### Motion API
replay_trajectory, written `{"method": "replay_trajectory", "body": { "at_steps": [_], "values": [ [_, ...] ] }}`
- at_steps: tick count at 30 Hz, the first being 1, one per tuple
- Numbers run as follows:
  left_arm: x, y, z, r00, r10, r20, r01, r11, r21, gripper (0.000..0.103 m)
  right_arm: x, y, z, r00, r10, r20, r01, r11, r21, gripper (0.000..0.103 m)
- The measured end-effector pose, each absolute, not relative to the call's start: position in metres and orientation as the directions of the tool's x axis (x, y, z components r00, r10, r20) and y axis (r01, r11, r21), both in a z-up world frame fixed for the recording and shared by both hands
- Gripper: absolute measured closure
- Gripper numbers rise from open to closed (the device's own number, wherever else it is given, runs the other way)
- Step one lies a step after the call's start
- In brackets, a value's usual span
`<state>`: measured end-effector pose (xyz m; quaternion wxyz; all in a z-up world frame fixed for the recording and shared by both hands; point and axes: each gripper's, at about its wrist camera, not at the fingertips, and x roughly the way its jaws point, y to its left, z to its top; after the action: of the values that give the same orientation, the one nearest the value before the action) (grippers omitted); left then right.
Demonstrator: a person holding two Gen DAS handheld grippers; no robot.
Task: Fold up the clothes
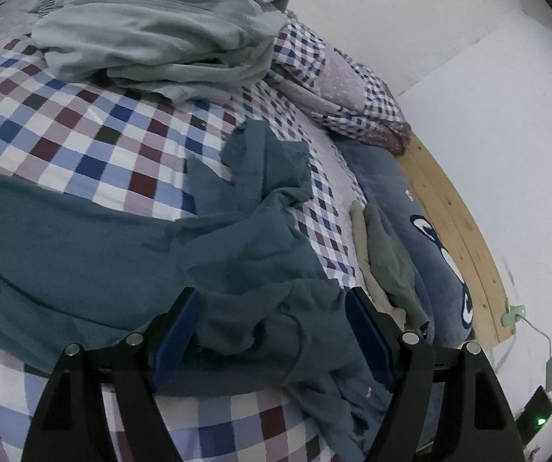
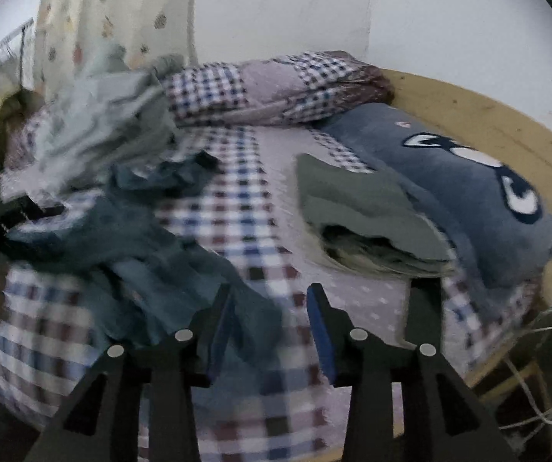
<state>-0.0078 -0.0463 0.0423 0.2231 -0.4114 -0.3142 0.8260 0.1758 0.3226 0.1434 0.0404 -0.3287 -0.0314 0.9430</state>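
Teal garment lay crumpled on the bed, both tongs spread apart.

The teal garment [image 1: 83,238] was seen spread unevenly over the checked bedcover [image 1: 64,127], one bunched end lying between the parted fingers of the left tongs [image 1: 274,331], which were not closed on it. The right tongs [image 2: 270,327] were likewise released, held over the garment's edge and grasping nothing; that view was blurred. A folded grey-green stack [image 2: 368,208] rested beside the blue pillow [image 2: 468,200], and a pale grey heap [image 1: 153,34] lay further up the bed. The teal piece was judged to be the one in hand: cloth would need to be pinched and drawn flat.
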Motion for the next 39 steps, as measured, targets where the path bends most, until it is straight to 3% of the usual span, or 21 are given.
{"method": "replay_trajectory", "body": {
  "at_steps": [5, 9, 13, 18, 27, 28, 30, 31, 32, 34, 39],
  "values": [
    [-0.01, -0.056, 0.04, -0.572, 0.61, -0.549, -0.082, -0.708, -0.701, 0.023, 0.156, 0.311, 0.168, -0.797, -0.064, -0.601, 0.039, -0.998, 0.054, 0.055],
    [-0.011, -0.07, 0.038, -0.587, 0.61, -0.532, -0.057, -0.687, -0.725, 0.023, 0.126, 0.296, 0.167, -0.78, -0.131, -0.612, 0.106, -0.991, 0.078, 0.049],
    [-0.013, -0.079, 0.033, -0.578, 0.626, -0.523, -0.037, -0.66, -0.75, 0.023, 0.079, 0.278, 0.14, -0.714, -0.194, -0.672, 0.165, -0.98, 0.108, 0.049],
    [-0.016, -0.078, 0.026, -0.54, 0.663, -0.519, -0.039, -0.636, -0.771, 0.023, 0.025, 0.258, 0.096, -0.654, -0.108, -0.749, 0.187, -0.982, -0.021, 0.049],
    [-0.023, -0.06, 0.019, -0.456, 0.753, -0.475, -0.098, -0.573, -0.813, 0.029, -0.042, 0.261, 0.041, -0.498, -0.209, -0.841, 0.193, -0.973, 0.128, 0.049],
    [-0.023, -0.058, 0.018, -0.445, 0.76, -0.474, -0.102, -0.569, -0.816, 0.035, -0.045, 0.261, 0.036, -0.485, -0.227, -0.845, 0.195, -0.969, 0.149, 0.049],
    [-0.026, -0.054, 0.013, -0.419, 0.769, -0.483, -0.095, -0.566, -0.819, 0.059, -0.047, 0.26, 0.028, -0.472, -0.266, -0.841, 0.209, -0.96, 0.186, 0.055],
    [-0.027, -0.052, 0.01, -0.405, 0.768, -0.496, -0.085, -0.572, -0.816, 0.075, -0.046, 0.258, 0.027, -0.475, -0.288, -0.831, 0.228, -0.953, 0.199, 0.07],
    [-0.028, -0.052, 0.007, -0.397, 0.763, -0.51, -0.075, -0.581, -0.811, 0.084, -0.045, 0.257, 0.027, -0.478, -0.31, -0.822, 0.247, -0.945, 0.212, 0.09],
    [-0.028, -0.052, 0.002, -0.392, 0.756, -0.524, -0.058, -0.589, -0.806, 0.096, -0.04, 0.251, 0.029, -0.495, -0.312, -0.811, 0.278, -0.941, 0.192, 0.1],
    [-0.02, -0.06, 0.01, -0.439, 0.753, -0.491, -0.065, -0.572, -0.818, 0.099, -0.01, 0.252, 0.062, -0.598, -0.311, -0.739, 0.301, -0.941, 0.153, 0.102]
  ]
}}
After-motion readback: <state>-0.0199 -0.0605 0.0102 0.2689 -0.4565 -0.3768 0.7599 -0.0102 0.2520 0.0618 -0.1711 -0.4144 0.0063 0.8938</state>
